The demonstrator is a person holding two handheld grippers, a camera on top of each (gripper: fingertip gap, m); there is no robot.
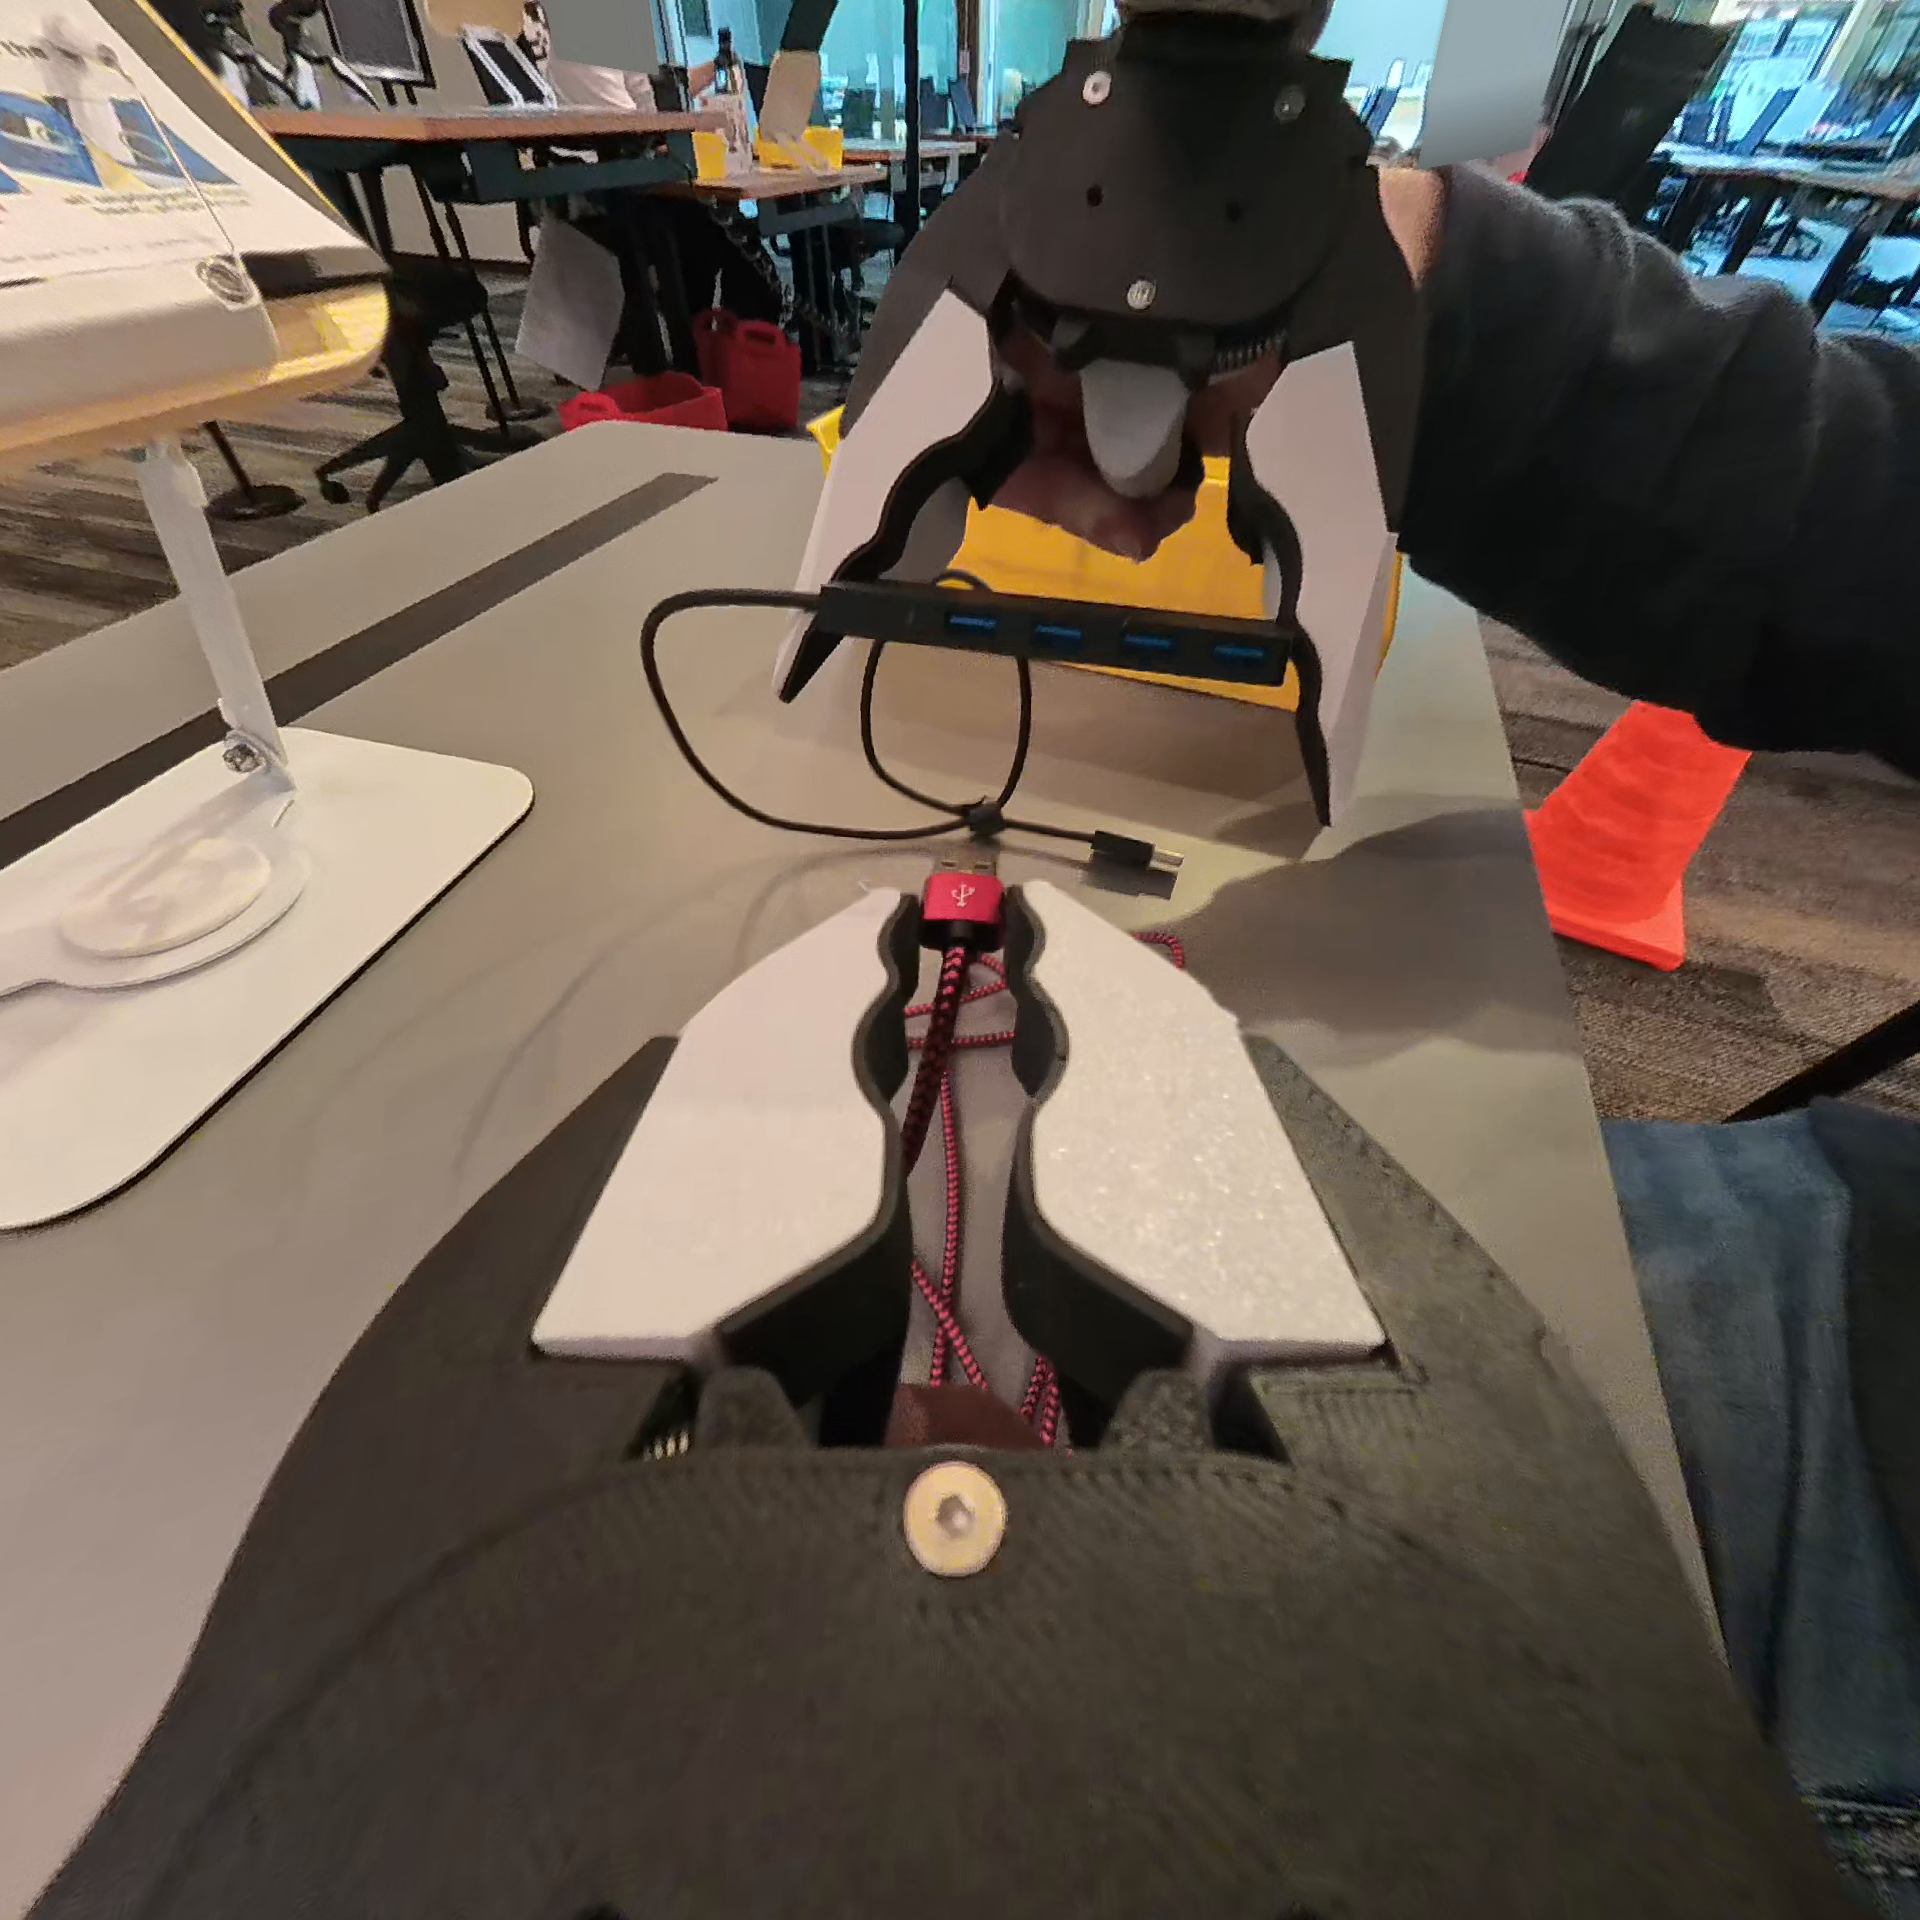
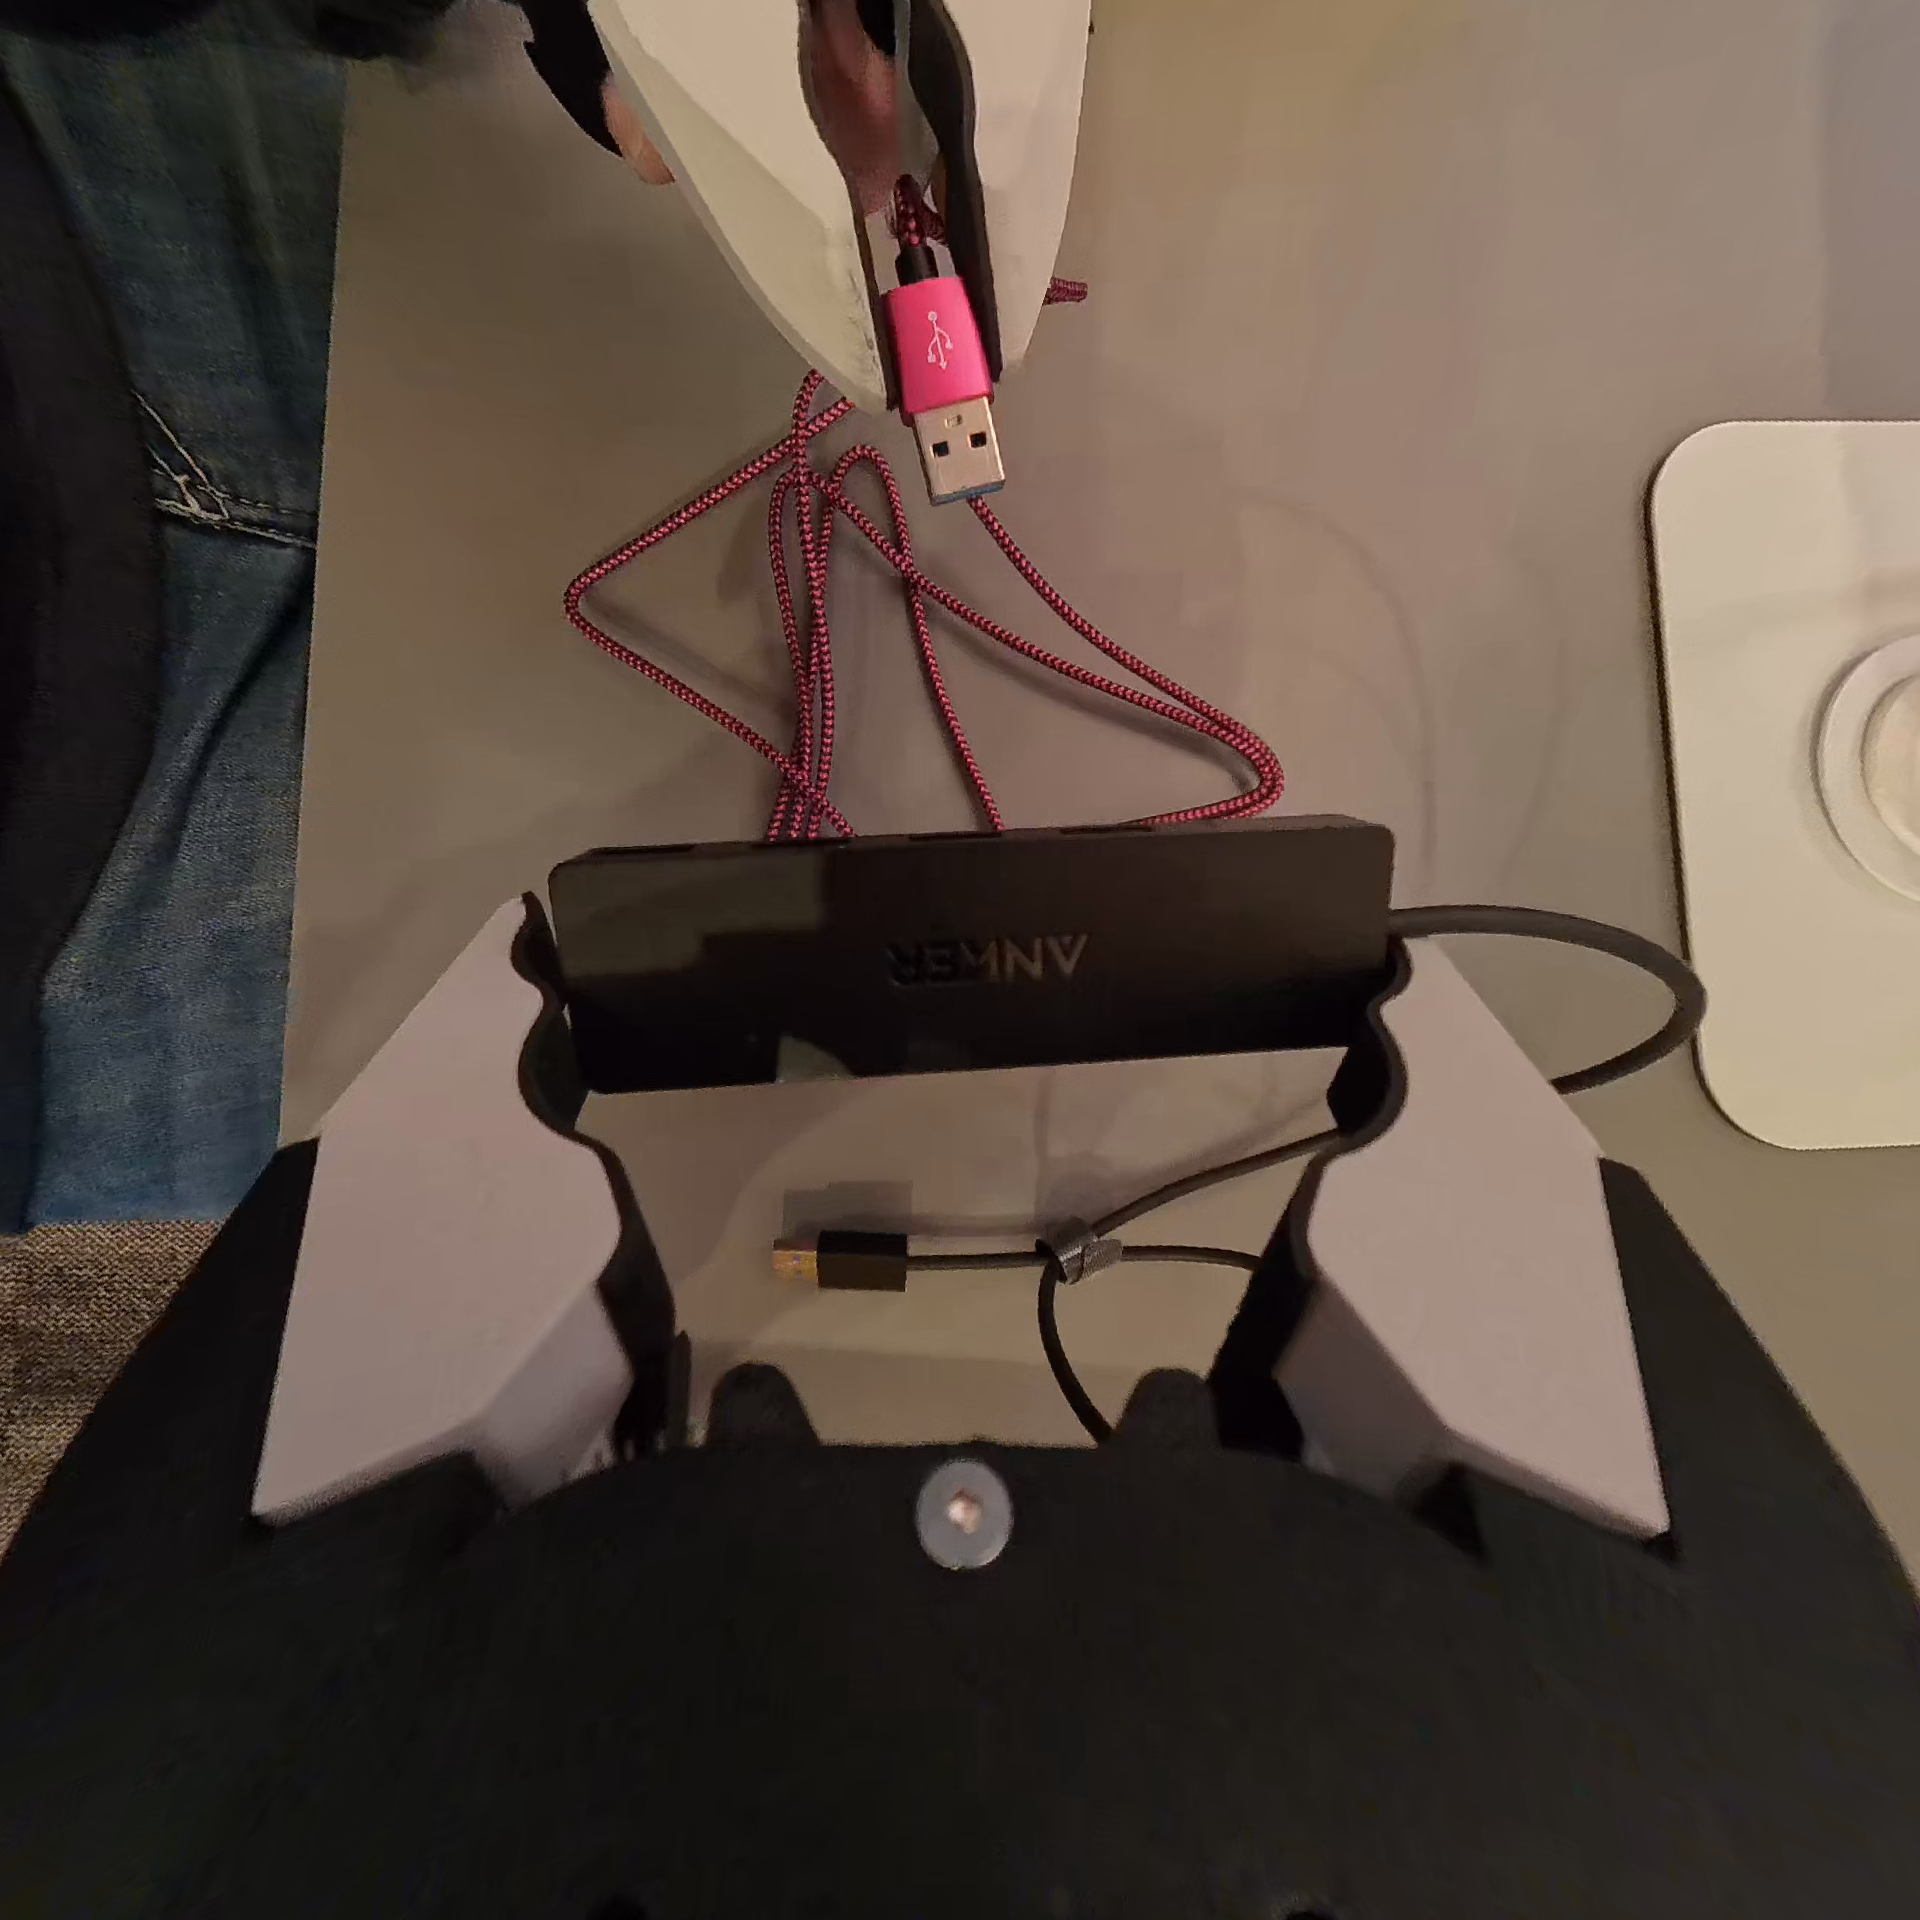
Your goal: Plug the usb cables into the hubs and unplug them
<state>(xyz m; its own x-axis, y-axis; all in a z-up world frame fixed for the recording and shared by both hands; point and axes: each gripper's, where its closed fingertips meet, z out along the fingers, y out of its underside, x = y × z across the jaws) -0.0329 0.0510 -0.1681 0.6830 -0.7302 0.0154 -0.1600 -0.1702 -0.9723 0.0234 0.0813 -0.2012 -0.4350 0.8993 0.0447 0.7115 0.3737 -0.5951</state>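
My left gripper (image 1: 962, 904) is shut on the pink USB plug (image 1: 962, 902) of a pink-and-black braided cable (image 1: 930, 1081); the metal tip points toward the hub. The plug (image 2: 938, 353) and the left gripper (image 2: 925, 343) also show in the right wrist view, with the cable (image 2: 894, 665) looped on the table below. My right gripper (image 2: 961, 997) is shut on a black USB hub (image 2: 971, 951), held by its two ends above the table. In the left wrist view the hub (image 1: 1055, 634) shows its several blue ports facing my plug, a gap apart. The hub's own black cable and plug (image 2: 857, 1259) lie on the table.
The grey table (image 1: 520, 831) holds a white stand base (image 1: 260, 914) at the left, seen also in the right wrist view (image 2: 1787, 790). A yellow bin (image 1: 1039, 540) sits behind the right gripper (image 1: 1049, 665). An orange cone (image 1: 1631, 831) stands on the floor to the right. A person's dark sleeve (image 1: 1662, 468) reaches in. The tips of one gripper are about 8 centimetres away from the tips of the other.
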